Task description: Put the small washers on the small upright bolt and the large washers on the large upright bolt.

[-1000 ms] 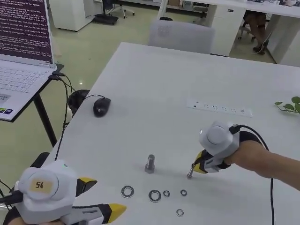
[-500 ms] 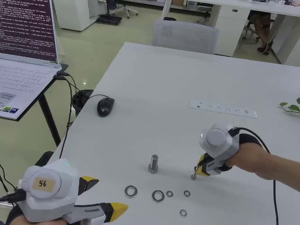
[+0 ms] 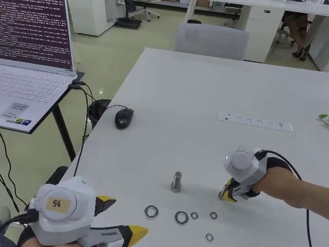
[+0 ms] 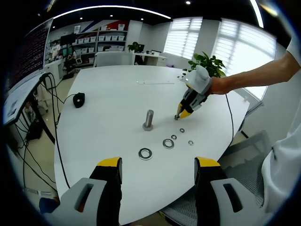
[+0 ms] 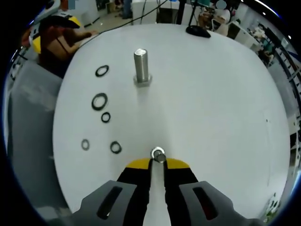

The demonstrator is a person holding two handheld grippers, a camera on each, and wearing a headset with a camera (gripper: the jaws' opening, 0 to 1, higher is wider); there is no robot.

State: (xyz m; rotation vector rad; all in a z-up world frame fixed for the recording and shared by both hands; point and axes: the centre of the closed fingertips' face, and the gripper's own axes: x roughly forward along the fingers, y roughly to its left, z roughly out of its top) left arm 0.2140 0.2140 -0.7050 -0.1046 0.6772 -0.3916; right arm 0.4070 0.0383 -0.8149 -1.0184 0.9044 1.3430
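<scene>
Left tongs (image 3: 123,217) hang wide open and empty near the surface (image 3: 169,103) edge. The large bolt (image 3: 176,182) stands upright, with washers (image 3: 181,217) loose in front of it. Right tongs (image 5: 157,162) pinch the small bolt (image 5: 158,154). It is best to square it vertical, then release gently.

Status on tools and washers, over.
Left tool open, hovering clear. Right tool shut on small bolt, upright on table. Five washers loose, large bolt bare. Nothing in the way.
</scene>
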